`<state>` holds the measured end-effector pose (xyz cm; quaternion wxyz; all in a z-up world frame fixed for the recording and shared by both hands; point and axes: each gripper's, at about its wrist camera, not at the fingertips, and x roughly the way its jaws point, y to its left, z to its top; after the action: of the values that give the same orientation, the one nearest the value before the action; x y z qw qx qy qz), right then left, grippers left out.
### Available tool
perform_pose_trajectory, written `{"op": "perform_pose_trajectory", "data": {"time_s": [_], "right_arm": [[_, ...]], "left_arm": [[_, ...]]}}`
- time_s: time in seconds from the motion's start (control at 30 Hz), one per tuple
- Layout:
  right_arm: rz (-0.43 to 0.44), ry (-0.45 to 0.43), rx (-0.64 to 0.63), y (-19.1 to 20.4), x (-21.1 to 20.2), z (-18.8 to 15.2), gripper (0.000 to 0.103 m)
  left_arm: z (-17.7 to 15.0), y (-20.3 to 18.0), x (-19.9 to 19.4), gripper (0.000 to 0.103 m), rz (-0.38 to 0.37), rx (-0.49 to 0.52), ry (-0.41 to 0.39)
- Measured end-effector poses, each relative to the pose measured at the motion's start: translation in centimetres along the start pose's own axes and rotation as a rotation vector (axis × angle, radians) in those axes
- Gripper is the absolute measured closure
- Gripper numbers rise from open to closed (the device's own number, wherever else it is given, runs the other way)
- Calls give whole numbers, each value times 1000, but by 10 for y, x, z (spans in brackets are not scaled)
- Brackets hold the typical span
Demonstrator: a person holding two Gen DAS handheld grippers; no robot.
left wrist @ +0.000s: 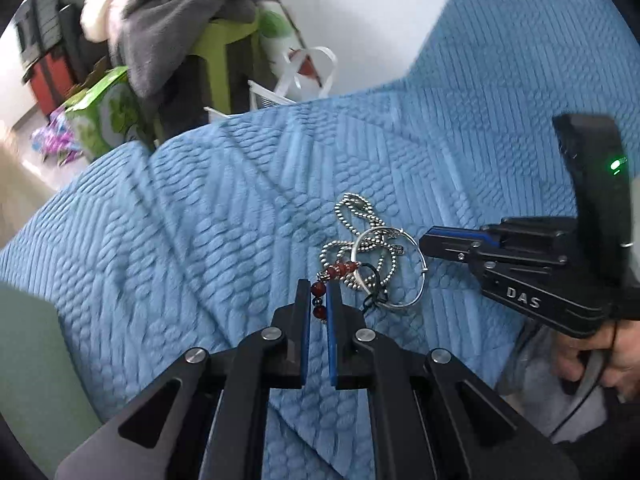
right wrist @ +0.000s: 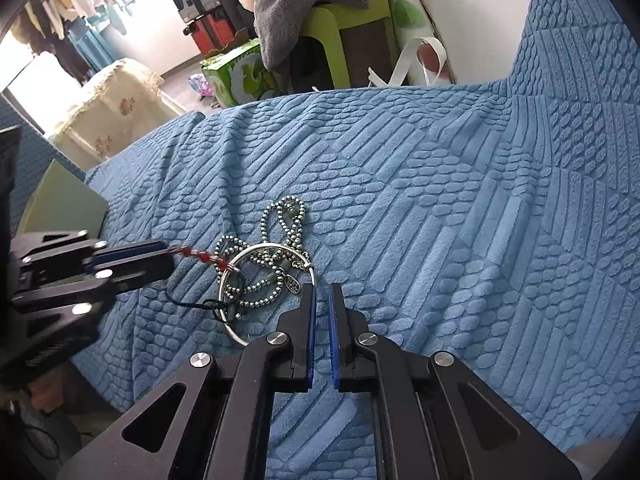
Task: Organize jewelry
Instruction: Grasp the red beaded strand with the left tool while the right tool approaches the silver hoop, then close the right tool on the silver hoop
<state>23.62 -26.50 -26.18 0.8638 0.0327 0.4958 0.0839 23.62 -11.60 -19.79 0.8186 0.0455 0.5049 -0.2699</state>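
Note:
A tangle of jewelry lies on a blue textured blanket (left wrist: pixel 208 216): a silver ball-chain necklace (left wrist: pixel 352 208), a silver bangle (left wrist: pixel 416 276) and a red bead strand (left wrist: pixel 340 270) on a black cord. My left gripper (left wrist: pixel 319 286) is shut on the red bead strand. In the right wrist view the left gripper (right wrist: pixel 170 254) pulls the red beads (right wrist: pixel 202 257) taut to the left. My right gripper (right wrist: pixel 322 288) is nearly shut at the bangle's (right wrist: pixel 240 254) right rim; whether it grips the rim is unclear. It enters the left wrist view from the right (left wrist: pixel 424 242).
The blanket's (right wrist: pixel 440 200) far edge drops off to the floor. Behind it stand a green stool (right wrist: pixel 344 20) under grey clothes, a green box (right wrist: pixel 236 72) and a cloth-covered cabinet (right wrist: pixel 108 120). A pale green box (right wrist: pixel 64 204) sits at the left.

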Motion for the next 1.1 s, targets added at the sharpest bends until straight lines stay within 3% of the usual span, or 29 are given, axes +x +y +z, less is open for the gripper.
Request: {"op": "perform_pose_trajectory", "data": {"time_s": [0.1,0.33,0.47,0.67,0.77,1.0,1.1], "right_arm": [[-5,-2,-3,2,1,2,95],[2,-3,-60,20,7,5,51],[-3,14,-121,33,13,1,39],[-23,40,-193,48,23,-5,38],[-77,32,-236,55,27,-8,40],[-52,42,-122,44,17,-5,41],[-76,15,-130,51,0,-6,41]], "left_arm": [[-2,5,-15,96,-23,-49,-30],[-8,17,-39,96,-47,-136,-72],[-8,21,-46,96,-49,-165,-89],[-12,25,-50,96,-41,-184,-99],[-17,29,-53,96,-43,-207,-96],[-21,42,-70,96,-39,-239,-125],[-22,46,-78,96,-52,-254,-138]]}}
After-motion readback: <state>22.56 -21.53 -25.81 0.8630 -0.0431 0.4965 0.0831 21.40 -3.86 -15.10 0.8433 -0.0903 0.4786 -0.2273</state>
